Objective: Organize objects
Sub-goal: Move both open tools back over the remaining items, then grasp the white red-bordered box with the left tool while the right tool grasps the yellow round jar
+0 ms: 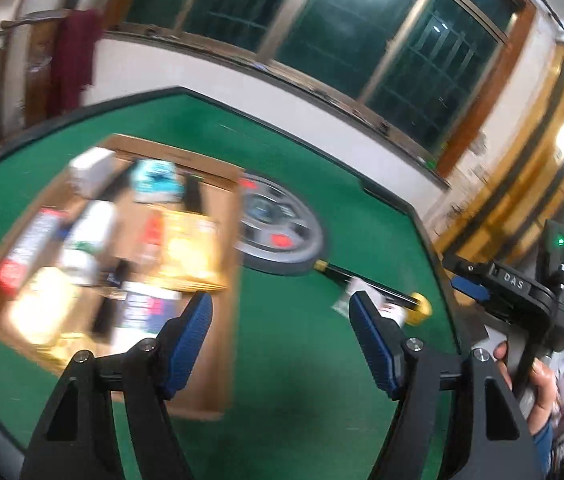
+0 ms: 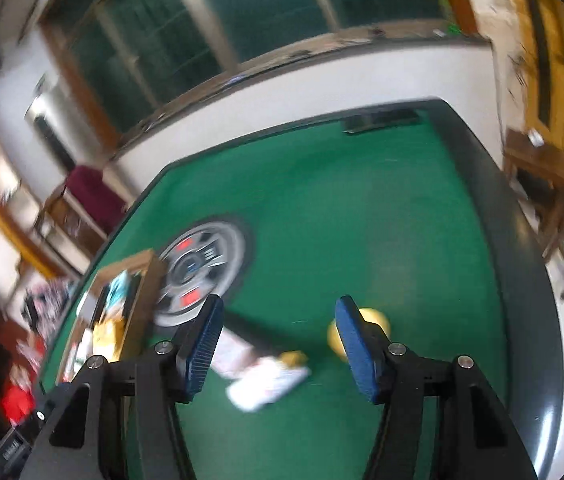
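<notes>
A brown cardboard box (image 1: 218,280) lies on the green table, filled with several blurred packets and bottles; it also shows at the left in the right wrist view (image 2: 142,280). My left gripper (image 1: 280,304) is open and empty above the felt to the right of the box. My right gripper (image 2: 278,312) is open and empty above a white packet (image 2: 270,384) and a yellow object (image 2: 374,320). A black rod with yellow ends (image 1: 378,286) lies by the right table edge. The right gripper's body (image 1: 522,300) shows in the left wrist view.
A round grey control panel (image 1: 282,224) with red buttons is set in the middle of the table (image 1: 302,360); it also shows in the right wrist view (image 2: 202,264). The table has a dark raised rim (image 2: 522,280). A window wall stands behind.
</notes>
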